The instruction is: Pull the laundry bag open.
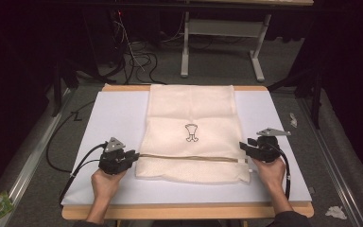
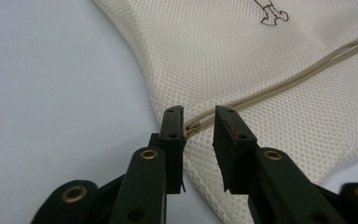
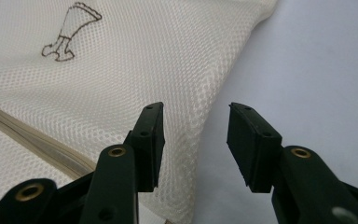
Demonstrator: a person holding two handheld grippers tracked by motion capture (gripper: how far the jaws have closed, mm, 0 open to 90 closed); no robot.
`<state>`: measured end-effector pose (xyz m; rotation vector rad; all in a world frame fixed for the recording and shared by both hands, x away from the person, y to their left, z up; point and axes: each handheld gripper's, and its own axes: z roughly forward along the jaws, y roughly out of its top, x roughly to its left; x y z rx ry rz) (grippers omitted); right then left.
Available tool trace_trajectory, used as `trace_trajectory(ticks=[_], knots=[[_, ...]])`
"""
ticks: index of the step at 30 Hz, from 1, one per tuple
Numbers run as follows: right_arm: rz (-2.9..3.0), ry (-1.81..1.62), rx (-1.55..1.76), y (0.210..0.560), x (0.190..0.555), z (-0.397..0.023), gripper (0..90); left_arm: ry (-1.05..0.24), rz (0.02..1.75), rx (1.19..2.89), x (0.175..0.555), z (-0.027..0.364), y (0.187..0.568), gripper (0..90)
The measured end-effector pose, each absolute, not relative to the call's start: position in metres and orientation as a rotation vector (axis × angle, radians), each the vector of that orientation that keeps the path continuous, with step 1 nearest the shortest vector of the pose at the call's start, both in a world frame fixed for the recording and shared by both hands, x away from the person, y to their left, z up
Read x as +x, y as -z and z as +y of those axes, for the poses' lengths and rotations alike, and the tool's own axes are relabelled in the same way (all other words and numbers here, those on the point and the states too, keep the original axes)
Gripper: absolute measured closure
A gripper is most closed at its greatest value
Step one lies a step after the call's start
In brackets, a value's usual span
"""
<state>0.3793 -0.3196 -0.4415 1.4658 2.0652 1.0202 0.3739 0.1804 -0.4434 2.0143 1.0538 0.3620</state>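
Mesh laundry bag, cream and finely woven with tiny holes, lies flat in the centre of the high view on a pale blue-white sheet covering the table. Nearest me, at the bottom of that view, my two hands hold the black grippers on either side of the bag's lower part. My left hand holds the left gripper at the bag's left edge; in the left gripper view its two flat, blocky black jaws stand a little apart, bracketing the metal end of the tan zipper, closed on nothing. My right hand holds the right gripper at the bag's right edge; in the right gripper view its jaws stand wider apart over the bag's rounded fabric edge, gripping nothing. The zipper runs as a thin straight line across the bag's lower third. Above it, mid-bag, sits a small dark outlined emblem. Farther off, a metal table frame and tangled cables sit on grey floor.
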Motion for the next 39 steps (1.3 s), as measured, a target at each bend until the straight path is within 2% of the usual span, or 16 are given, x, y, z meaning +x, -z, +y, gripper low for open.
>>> trace_trajectory(ticks=[2,10,22,39], knots=[[2.046,-1.041,1.456,0.438,0.376,-0.322,56.6,-0.386,1.059,1.998,0.372,0.183,0.441,66.2],[1.969,-1.099,1.459,0.426,0.363,-0.334,55.1,-0.467,1.078,1.923,0.364,0.199,0.430,57.3],[1.884,-1.131,1.473,0.421,0.349,-0.359,55.2,-0.521,1.147,1.832,0.352,0.228,0.430,53.8],[1.772,-1.151,1.525,0.435,0.325,-0.393,53.4,-0.526,1.204,1.767,0.344,0.238,0.446,50.7]])
